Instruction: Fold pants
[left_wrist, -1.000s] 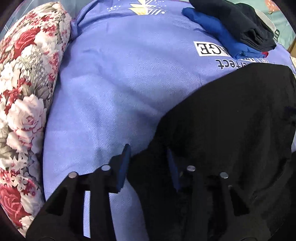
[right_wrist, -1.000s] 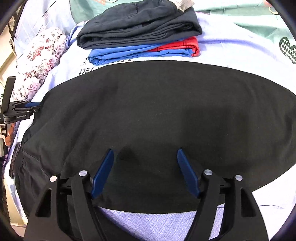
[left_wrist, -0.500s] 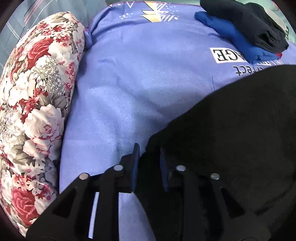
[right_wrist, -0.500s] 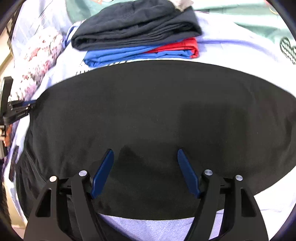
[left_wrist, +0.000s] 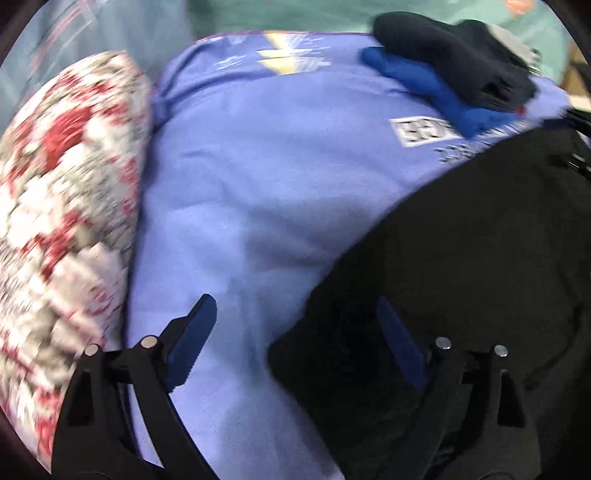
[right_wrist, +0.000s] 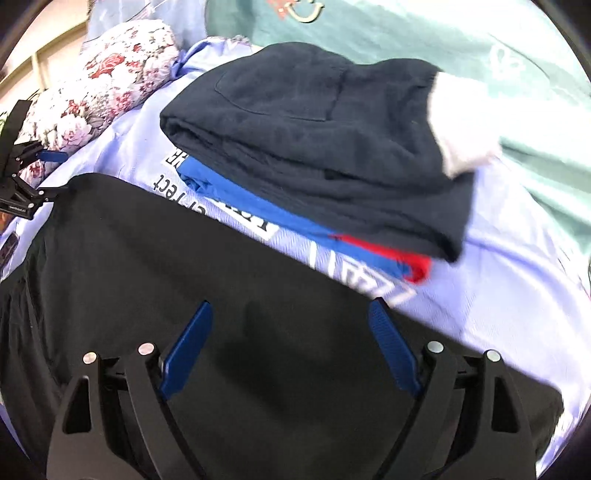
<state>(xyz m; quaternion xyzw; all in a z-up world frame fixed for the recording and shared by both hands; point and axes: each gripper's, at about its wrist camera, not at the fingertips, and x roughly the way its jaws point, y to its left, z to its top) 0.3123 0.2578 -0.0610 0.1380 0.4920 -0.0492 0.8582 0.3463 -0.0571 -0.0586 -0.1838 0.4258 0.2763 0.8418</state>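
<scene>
The black pants (right_wrist: 184, 266) lie spread flat on a lilac blanket (left_wrist: 266, 192). In the left wrist view they fill the lower right (left_wrist: 461, 266), with one corner between my fingers. My left gripper (left_wrist: 295, 332) is open and empty, its jaws wide over the pants' corner and the blanket. My right gripper (right_wrist: 290, 332) is open and empty just above the pants' middle. The left gripper also shows at the left edge of the right wrist view (right_wrist: 22, 177), beside the pants' far edge.
A stack of folded clothes, dark navy (right_wrist: 317, 147) on blue (right_wrist: 258, 206) and red (right_wrist: 410, 262), lies on the blanket behind the pants, also in the left wrist view (left_wrist: 454, 62). A floral pillow (left_wrist: 55, 229) runs along the left. A teal sheet (right_wrist: 424, 33) lies behind.
My left gripper was shut on the pants' corner half a second ago and has opened wide, letting it go. My right gripper stayed open and has swung toward the folded stack.
</scene>
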